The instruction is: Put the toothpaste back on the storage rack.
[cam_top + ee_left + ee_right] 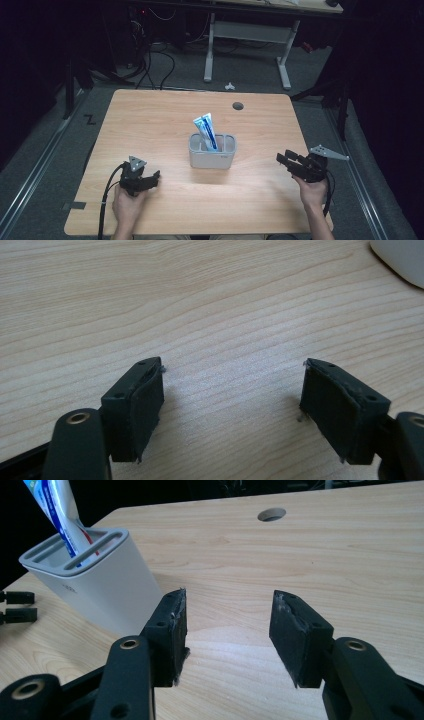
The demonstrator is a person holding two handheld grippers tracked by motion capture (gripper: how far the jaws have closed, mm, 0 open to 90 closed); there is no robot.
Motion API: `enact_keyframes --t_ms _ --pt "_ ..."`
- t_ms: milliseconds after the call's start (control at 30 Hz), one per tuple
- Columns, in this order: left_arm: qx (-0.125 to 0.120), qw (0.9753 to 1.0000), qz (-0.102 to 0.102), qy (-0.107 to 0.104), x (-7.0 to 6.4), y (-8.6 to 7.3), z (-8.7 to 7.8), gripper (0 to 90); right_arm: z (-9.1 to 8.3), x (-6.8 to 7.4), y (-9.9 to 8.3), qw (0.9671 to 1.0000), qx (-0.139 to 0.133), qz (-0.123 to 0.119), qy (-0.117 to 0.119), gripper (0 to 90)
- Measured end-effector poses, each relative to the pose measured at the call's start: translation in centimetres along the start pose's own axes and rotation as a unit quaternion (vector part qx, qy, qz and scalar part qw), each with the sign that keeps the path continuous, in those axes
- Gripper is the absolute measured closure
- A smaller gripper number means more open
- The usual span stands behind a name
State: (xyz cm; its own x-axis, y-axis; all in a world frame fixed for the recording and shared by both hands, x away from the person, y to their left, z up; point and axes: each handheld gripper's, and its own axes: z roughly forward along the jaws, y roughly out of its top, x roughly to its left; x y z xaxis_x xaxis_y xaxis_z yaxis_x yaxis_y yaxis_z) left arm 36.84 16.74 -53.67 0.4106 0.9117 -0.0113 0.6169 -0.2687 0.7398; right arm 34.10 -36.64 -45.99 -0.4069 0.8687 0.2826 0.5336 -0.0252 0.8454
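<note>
A grey slotted holder (pixel 212 152) stands upright at the middle of the wooden table (pixel 150 120), with a blue and white toothpaste tube (pixel 206 131) leaning up out of its left slot. The same holder (pixel 95 580) and tube (pixel 57 507) show in the right gripper view. My left gripper (pixel 156 177) rests low near the table's front left, open, with bare wood between its pads (pixel 233 390). My right gripper (pixel 281 159) is held at the front right, open and holding nothing (pixel 227 625), pointed toward the holder. A corner of the holder (pixel 400 260) appears in the left gripper view.
A round cable hole (pixel 238 106) is cut in the table near its far edge. Beyond the table stand a white desk frame (pixel 247 35) and loose cables on the grey floor. Bare wood lies around the holder.
</note>
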Motion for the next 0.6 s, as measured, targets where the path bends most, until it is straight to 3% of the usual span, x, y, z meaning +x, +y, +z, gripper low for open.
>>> enact_keyframes --t_ms 600 --pt "0.001 1.0000 0.000 0.000 0.0 0.0 0.0 25.6 1.0 -0.7 -1.9 0.9996 0.020 0.011 -0.016 49.5"
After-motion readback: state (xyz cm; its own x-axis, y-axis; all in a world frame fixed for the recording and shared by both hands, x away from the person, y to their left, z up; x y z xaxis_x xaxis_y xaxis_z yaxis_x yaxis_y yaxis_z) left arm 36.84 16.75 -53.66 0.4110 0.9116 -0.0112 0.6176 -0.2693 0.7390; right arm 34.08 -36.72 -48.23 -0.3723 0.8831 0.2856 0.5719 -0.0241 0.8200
